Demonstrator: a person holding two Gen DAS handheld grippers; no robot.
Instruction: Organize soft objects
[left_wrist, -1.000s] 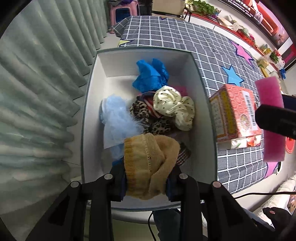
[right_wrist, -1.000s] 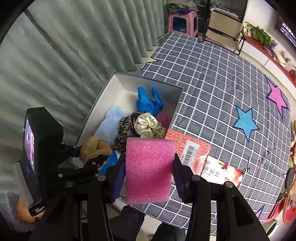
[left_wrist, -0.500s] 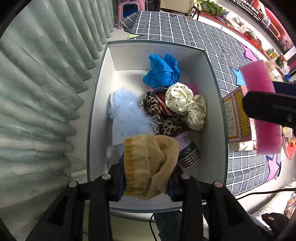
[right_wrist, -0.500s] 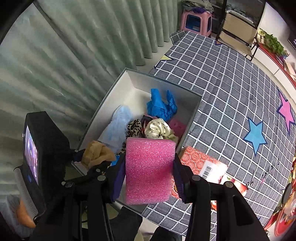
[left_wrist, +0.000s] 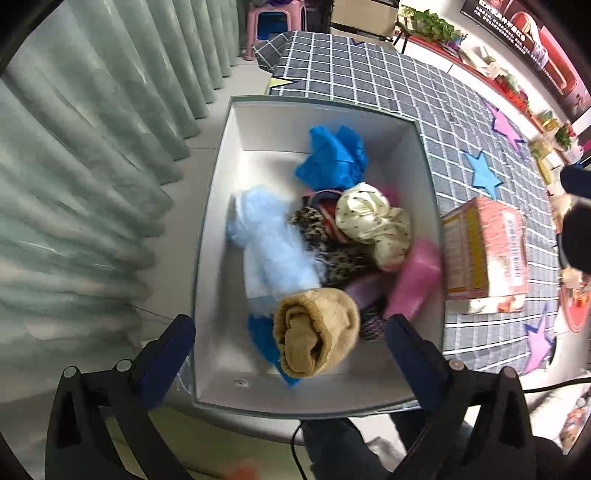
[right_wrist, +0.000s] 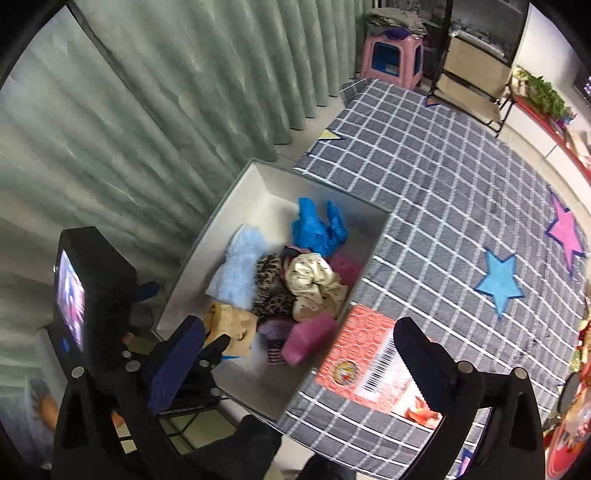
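Checked tablecloth (right_wrist: 436, 192) under box (left_wrist: 221, 236), carton (left_wrist: 484, 251)

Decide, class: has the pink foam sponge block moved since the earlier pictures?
Yes. The pink foam sponge block has dropped from the right gripper, whose jaws have just been opening, into the white box, against its wall nearest the red carton.

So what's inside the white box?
The white box holds a tan sock, pink sponge, pale blue fluff, blue bag and cream scrunchie. Things beneath stay hidden.

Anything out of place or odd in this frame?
Only the red carton: a rigid box on the tablecloth, hard against the white bin, not soft. The pink sponge leans tilted inside the bin's wall.
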